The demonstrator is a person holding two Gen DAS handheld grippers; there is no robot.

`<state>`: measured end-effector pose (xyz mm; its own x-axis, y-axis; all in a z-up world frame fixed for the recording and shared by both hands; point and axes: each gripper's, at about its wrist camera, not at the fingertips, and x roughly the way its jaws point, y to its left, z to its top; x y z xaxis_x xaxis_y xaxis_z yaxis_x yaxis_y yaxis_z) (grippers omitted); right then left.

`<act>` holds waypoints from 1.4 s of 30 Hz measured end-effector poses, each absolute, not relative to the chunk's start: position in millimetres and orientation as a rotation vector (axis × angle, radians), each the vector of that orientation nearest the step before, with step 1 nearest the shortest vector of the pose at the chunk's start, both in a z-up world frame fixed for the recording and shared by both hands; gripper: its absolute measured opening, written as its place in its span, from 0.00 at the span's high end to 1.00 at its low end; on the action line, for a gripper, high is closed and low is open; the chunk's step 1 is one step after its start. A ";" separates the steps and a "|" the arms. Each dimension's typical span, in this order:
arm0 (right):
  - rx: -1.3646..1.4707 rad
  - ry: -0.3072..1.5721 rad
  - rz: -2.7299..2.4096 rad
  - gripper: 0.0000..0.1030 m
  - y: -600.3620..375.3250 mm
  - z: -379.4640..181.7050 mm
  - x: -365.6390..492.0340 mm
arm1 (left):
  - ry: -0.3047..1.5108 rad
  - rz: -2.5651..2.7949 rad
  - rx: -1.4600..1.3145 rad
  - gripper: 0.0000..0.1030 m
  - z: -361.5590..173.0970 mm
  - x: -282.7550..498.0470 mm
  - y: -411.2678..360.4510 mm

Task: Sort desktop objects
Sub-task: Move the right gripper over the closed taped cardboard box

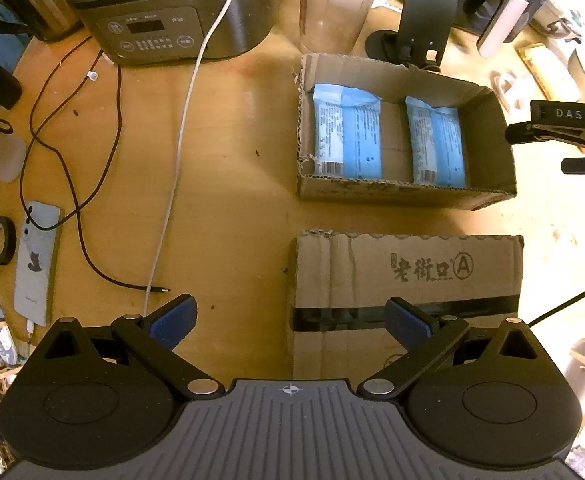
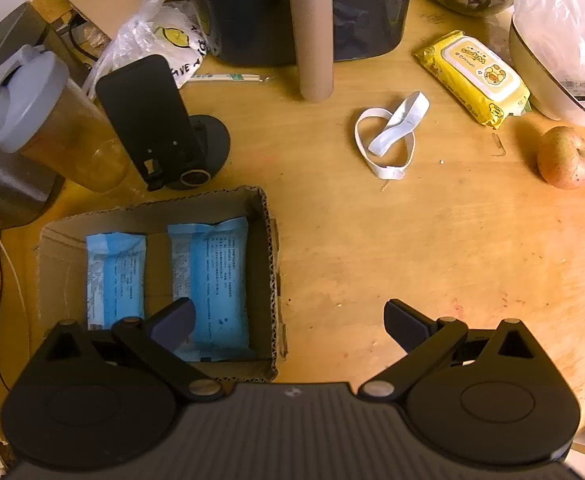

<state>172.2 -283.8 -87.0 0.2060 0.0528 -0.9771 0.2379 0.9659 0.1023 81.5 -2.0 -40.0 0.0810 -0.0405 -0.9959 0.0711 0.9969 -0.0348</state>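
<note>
left gripper (image 1: 290, 320) spread wide above table (image 1: 232, 200), right gripper (image 2: 288, 320) likewise

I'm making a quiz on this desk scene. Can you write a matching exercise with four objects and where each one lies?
Things:
1. two blue plastic packets
2. yellow pack of wet wipes
3. reddish apple
4. grey smartphone

Places:
A. at the table's far right edge
B. beside a roll of black tape
C. inside the open cardboard box
D. next to a white plastic bag

Pairs: 1-C, 2-D, 3-A, 4-B
</note>
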 end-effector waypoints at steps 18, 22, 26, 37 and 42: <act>0.256 1.410 -0.069 0.00 -268.3 -81.7 134.6 | 1.494 -0.084 0.014 0.00 -41.2 78.6 -1.3; 0.258 1.419 -0.054 0.00 -264.8 -79.7 124.4 | 1.494 -0.084 0.011 0.00 -41.2 78.8 -0.9; 0.252 1.426 -0.038 0.00 -260.7 -76.7 114.9 | 1.494 -0.084 0.009 0.00 -41.4 78.1 -1.1; 0.245 1.462 -0.015 0.00 -256.0 -78.1 86.9 | 1.496 -0.081 0.004 0.00 -42.0 76.8 -1.0; 0.247 1.480 -0.009 0.00 -256.0 -80.0 74.5 | 1.495 -0.080 0.004 0.00 -42.2 76.6 -1.2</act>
<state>74.5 -256.0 -80.0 0.0957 0.1449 -0.9848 0.1572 0.9747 0.1587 76.6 -1.2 -42.2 0.0735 -0.0506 -0.9960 0.0559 0.9973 -0.0465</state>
